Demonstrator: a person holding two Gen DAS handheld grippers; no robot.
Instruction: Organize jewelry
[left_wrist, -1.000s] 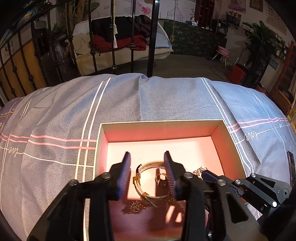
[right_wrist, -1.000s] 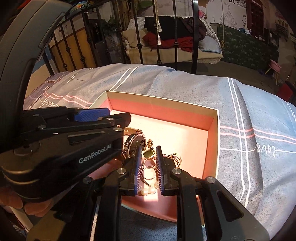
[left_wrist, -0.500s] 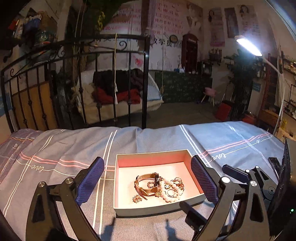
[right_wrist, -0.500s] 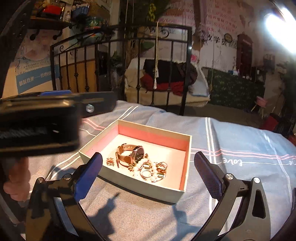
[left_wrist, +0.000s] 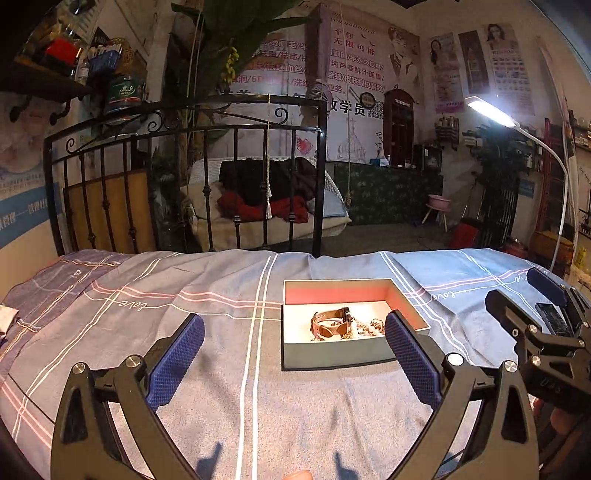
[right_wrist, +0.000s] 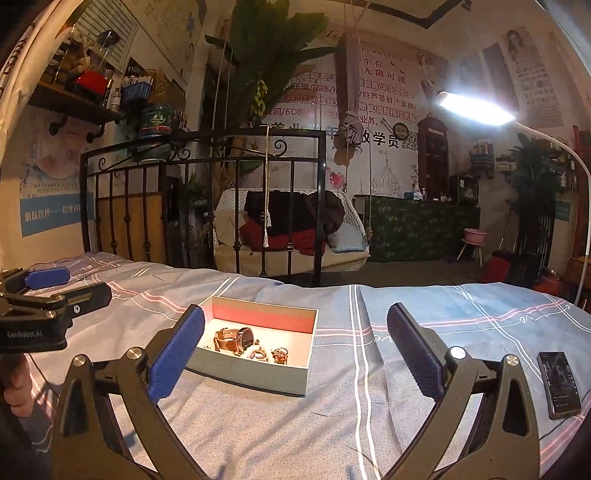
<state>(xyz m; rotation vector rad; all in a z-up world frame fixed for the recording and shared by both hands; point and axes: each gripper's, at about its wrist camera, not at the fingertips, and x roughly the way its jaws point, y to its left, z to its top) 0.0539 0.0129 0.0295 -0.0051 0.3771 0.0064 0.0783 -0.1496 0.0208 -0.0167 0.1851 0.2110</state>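
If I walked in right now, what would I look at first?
Probably the open box in the middle of the striped bedspread, with a brown watch and little shiny jewelry piled inside. Next, the very bright lamp glowing up on the right. Close in front, the right claw stands wide open with blue pads, holding nothing.

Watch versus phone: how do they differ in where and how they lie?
The watch lies inside the open box, beside other jewelry; the phone lies bare on the bedspread, right of the box. The watch has a brown strap and curls on its side; the phone is black and lies flat. Neither hand-held gripper touches either.
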